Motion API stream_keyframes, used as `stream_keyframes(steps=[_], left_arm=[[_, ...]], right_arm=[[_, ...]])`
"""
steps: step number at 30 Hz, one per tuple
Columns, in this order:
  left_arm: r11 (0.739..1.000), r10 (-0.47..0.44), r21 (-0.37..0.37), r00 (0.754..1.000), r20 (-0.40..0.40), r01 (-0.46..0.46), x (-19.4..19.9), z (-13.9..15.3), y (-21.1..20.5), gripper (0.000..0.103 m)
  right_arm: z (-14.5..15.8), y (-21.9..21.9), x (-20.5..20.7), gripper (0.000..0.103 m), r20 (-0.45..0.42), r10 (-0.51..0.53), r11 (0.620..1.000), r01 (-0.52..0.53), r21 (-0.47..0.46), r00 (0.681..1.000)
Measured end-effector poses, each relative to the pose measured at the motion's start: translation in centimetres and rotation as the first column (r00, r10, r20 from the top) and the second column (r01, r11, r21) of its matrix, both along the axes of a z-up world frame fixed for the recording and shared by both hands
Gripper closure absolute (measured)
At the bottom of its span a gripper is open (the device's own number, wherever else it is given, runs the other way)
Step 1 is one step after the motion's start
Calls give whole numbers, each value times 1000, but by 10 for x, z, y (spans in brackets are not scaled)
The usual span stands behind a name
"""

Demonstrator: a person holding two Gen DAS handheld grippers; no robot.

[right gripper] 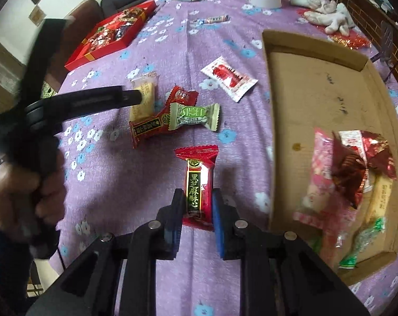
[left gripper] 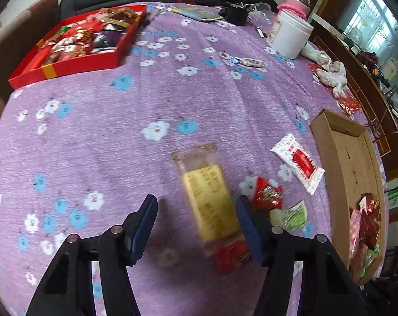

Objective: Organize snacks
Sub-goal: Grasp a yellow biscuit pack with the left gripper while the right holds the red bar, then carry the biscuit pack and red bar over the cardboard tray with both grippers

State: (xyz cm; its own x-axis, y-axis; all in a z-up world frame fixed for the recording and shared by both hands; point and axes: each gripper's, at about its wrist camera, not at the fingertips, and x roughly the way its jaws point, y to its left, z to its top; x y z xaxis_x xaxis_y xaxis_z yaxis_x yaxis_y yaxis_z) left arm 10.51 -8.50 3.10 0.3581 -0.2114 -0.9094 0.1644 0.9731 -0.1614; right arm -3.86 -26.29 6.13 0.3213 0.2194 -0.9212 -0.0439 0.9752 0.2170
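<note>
My left gripper (left gripper: 196, 216) is open above a long yellow snack bar (left gripper: 208, 197) lying between its fingers on the purple cloth; the same bar shows in the right wrist view (right gripper: 143, 97) under the left gripper's finger (right gripper: 130, 96). My right gripper (right gripper: 196, 205) is shut on a red sesame-candy packet (right gripper: 199, 184), held above the cloth left of the cardboard tray (right gripper: 272, 84). Loose on the cloth lie a red packet (right gripper: 149, 127), a green candy (right gripper: 195, 115), a small red packet (right gripper: 183, 94) and a white-red sachet (right gripper: 229, 77).
The cardboard tray (left gripper: 320, 137) holds several snacks (right gripper: 351, 168) at its near end. A red gift box (left gripper: 64, 71) full of snacks sits far left. A white jar (left gripper: 291, 35), white cloth (left gripper: 330, 72) and small items stand at the far edge.
</note>
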Motion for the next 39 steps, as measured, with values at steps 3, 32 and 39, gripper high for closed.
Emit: stream_keyframes(steps=[3, 32, 39], left_arm=[[999, -11, 52, 1000, 3, 11, 4, -5, -13, 37], [982, -151, 139, 970, 193, 125, -141, 8, 21, 68], [979, -150, 173, 955, 256, 107, -148, 37, -1, 68]], right_arm=[[1, -4, 1, 83, 5, -5, 1000, 5, 5, 1000], [-13, 32, -1, 83, -47, 38, 998, -36, 57, 998], [7, 18, 0, 83, 19, 75, 994, -76, 74, 997]])
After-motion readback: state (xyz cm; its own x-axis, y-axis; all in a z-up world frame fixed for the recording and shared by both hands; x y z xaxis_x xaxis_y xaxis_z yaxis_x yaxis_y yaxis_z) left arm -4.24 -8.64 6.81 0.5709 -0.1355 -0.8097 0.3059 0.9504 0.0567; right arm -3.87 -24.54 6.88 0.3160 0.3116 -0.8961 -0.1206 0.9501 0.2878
